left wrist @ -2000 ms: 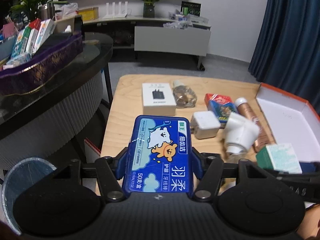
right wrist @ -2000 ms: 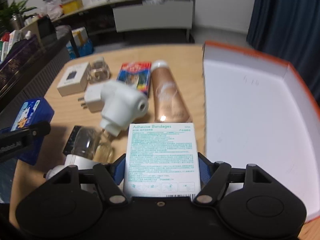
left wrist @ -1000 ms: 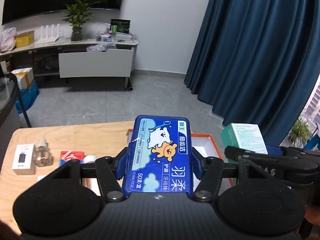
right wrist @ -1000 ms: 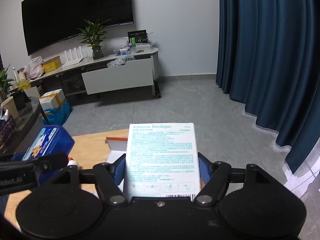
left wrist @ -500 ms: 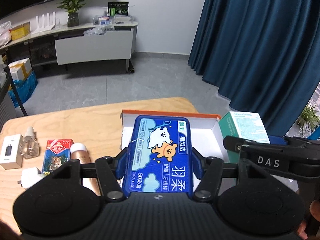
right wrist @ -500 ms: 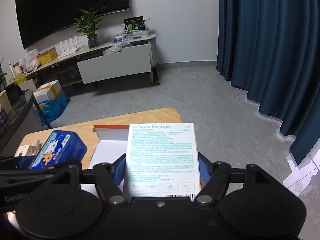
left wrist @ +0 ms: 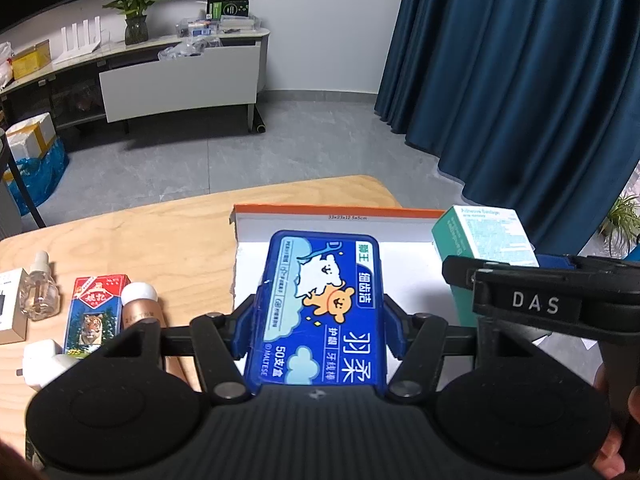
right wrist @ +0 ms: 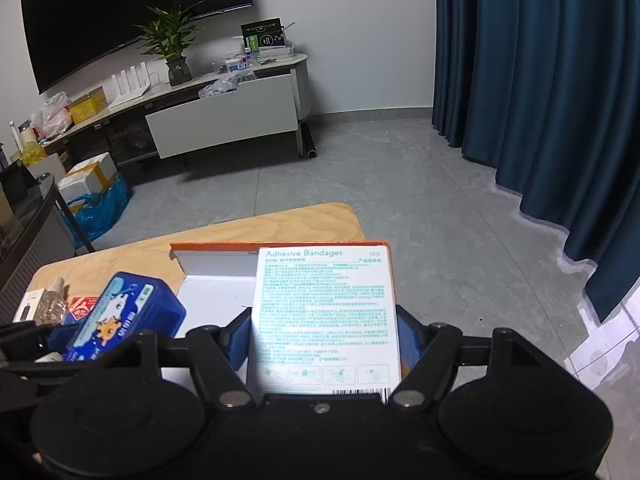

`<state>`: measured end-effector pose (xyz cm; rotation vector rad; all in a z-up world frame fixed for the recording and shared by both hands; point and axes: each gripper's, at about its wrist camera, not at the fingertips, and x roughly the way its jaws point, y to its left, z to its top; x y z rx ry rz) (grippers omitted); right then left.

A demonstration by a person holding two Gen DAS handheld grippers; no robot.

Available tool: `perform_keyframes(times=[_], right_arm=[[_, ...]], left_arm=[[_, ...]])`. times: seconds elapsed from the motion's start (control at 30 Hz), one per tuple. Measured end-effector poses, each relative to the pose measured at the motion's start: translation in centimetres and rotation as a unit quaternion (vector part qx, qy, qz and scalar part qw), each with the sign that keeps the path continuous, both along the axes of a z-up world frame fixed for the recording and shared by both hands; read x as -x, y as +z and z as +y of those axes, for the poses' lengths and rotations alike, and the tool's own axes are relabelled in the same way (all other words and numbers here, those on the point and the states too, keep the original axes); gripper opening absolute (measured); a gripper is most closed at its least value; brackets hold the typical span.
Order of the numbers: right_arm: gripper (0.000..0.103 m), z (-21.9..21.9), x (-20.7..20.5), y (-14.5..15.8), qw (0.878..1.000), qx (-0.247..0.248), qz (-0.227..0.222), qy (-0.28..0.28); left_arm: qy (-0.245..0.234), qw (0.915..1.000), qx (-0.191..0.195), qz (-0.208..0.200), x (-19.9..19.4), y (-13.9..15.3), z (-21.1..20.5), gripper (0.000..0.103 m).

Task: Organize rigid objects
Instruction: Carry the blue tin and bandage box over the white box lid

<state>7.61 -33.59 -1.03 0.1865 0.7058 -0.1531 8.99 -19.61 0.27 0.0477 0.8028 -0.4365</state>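
While both hands are over the orange-edged box [left wrist: 344, 213], the sorting looks to be only at its beginning. The left gripper [left wrist: 320, 320] is clenched on a blue case with a cartoon bear [left wrist: 326, 304], and its pads press the two long sides of the case. The right gripper [right wrist: 326, 340] grasps a white and green bandage box [right wrist: 326, 308] in the same way. Both things hang above the white floor of the box, near its far wall, and neither one rests on it yet.

As far as I can see, the part of the white floor that shows is bare, so I judge that nothing is put away until now. On the wooden table [left wrist: 160, 232], to the left of the box, several things wait: a small glass bottle [left wrist: 38, 288], a red packet with a tiger [left wrist: 96, 312], a brown tube with a white cap [left wrist: 140, 304], a white plug [left wrist: 42, 362] and a white carton [left wrist: 10, 308] at the edge of the left view.

What is left, in my judgement, is to lower and release these two, and then to fetch the others one after another.
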Motion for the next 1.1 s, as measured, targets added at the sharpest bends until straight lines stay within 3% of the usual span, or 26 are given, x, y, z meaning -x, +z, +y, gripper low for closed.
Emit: perform_keyframes(times=[1.1], right_arm=[[0.084, 0.4, -1.2, -1.0, 1.0, 0.005, 0.016, 0.002]], left_arm=[[0.003, 0.9999, -0.01, 0.001, -0.3, -0.5, 0.0, 0.063]])
